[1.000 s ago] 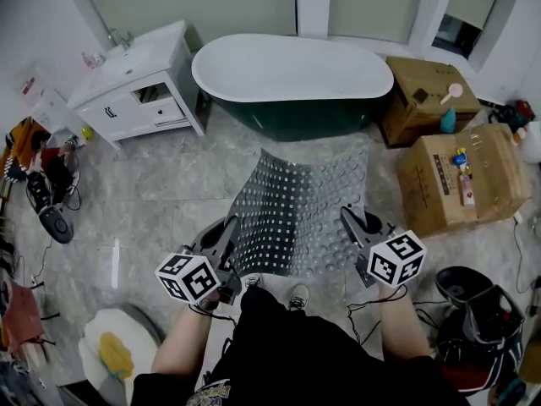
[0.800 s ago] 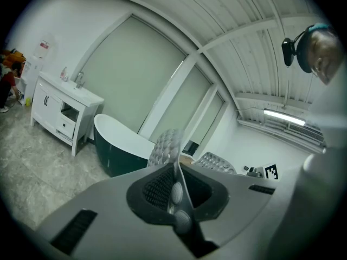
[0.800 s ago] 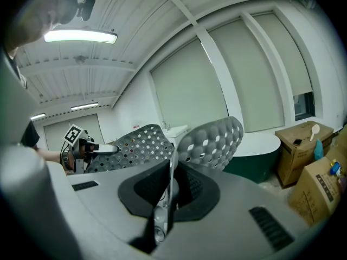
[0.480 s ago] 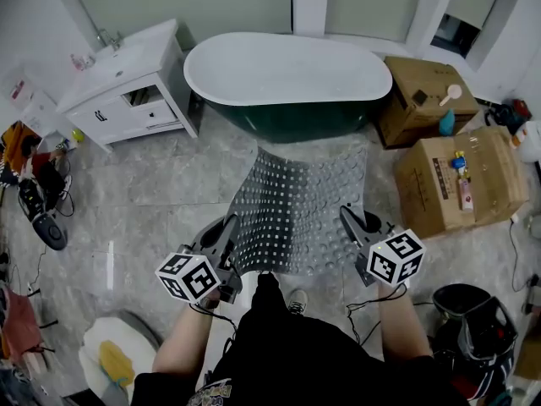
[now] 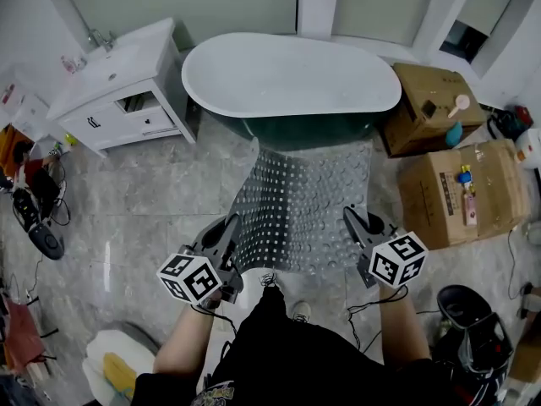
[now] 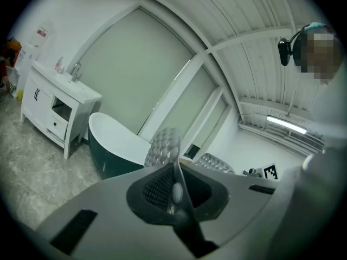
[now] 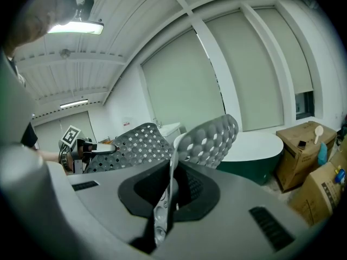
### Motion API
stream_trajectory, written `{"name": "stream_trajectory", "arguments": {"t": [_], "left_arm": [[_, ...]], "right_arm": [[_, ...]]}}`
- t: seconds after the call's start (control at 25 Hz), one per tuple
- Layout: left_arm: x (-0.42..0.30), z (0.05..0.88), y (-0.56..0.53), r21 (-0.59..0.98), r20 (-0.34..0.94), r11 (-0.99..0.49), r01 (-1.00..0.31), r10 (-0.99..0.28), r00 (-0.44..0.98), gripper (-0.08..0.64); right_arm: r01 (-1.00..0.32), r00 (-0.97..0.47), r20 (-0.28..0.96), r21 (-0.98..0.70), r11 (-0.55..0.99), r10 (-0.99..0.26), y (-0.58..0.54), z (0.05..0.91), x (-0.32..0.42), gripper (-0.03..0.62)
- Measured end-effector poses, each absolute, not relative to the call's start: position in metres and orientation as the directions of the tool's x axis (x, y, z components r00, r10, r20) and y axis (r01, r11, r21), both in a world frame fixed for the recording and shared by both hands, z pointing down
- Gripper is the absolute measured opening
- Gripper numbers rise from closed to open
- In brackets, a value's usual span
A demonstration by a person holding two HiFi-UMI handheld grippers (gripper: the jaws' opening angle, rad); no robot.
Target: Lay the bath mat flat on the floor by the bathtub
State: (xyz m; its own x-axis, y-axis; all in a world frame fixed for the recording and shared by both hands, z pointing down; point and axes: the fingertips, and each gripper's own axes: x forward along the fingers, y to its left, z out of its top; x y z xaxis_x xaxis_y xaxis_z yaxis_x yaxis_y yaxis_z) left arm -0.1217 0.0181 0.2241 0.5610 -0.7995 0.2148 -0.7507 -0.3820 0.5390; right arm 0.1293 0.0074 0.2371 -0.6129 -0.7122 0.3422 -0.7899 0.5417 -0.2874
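— Bath mat (image 5: pixel 304 205) tally?

— Counting one, clear and dimpled, hanging above the floor (image 5: pixel 144 197) and spreading away toward the bathtub (image 5: pixel 292 79). Also counting one bathtub, one white vanity (image 5: pixel 118 83) to its left, and two cardboard boxes (image 5: pixel 427 100) to its right.

— Anything hiding or hard to read?

— Failing to judge the mat's far edge: touching the floor or the tub, or hovering, impossible to tell. Seeing the far left corner curling upward. Losing part of the tub's dark lower side behind the mat.

— And the pose?

— Reaching forward and down, well apart, marker cubes facing up. Pinching the mat's near left corner with the left hand-held gripper (image 5: pixel 230 228), jaws pressed together on the thin sheet. Squeezing the near right corner with the right hand-held gripper (image 5: pixel 351 220), jaws clamping the mat edge-on.
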Motion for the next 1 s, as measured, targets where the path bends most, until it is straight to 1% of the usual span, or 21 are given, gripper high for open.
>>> {"name": "stream_trajectory", "arguments": {"t": [0.12, 0.48, 0.8, 1.0], "left_arm": [[-0.146, 0.226, -0.009, 0.546, 0.213, -0.38, -0.747, -0.799, 0.562, 0.031], [-0.189, 0.24, -0.092, 0.548, 0.23, -0.36, -0.755, -0.803, 0.549, 0.031], [-0.233, 0.25, -0.135, 0.537, 0.223, -0.356, -0.765, -0.815, 0.536, 0.031], [-0.244, 0.256, -0.154, 0.523, 0.218, -0.362, -0.772, -0.818, 0.532, 0.031]], "right_arm": [[-0.796, -0.605, 0.355, -0.289, 0.532, -0.713, -0.021, 0.238, 0.107, 0.031], [-0.804, -0.594, 0.387, -0.296, 0.515, -0.705, -0.104, 0.251, 0.069, 0.031], [-0.813, -0.582, 0.407, -0.279, 0.511, -0.704, -0.147, 0.26, 0.032, 0.031], [-0.817, -0.576, 0.41, -0.265, 0.512, -0.707, -0.163, 0.265, 0.021, 0.031]]}}
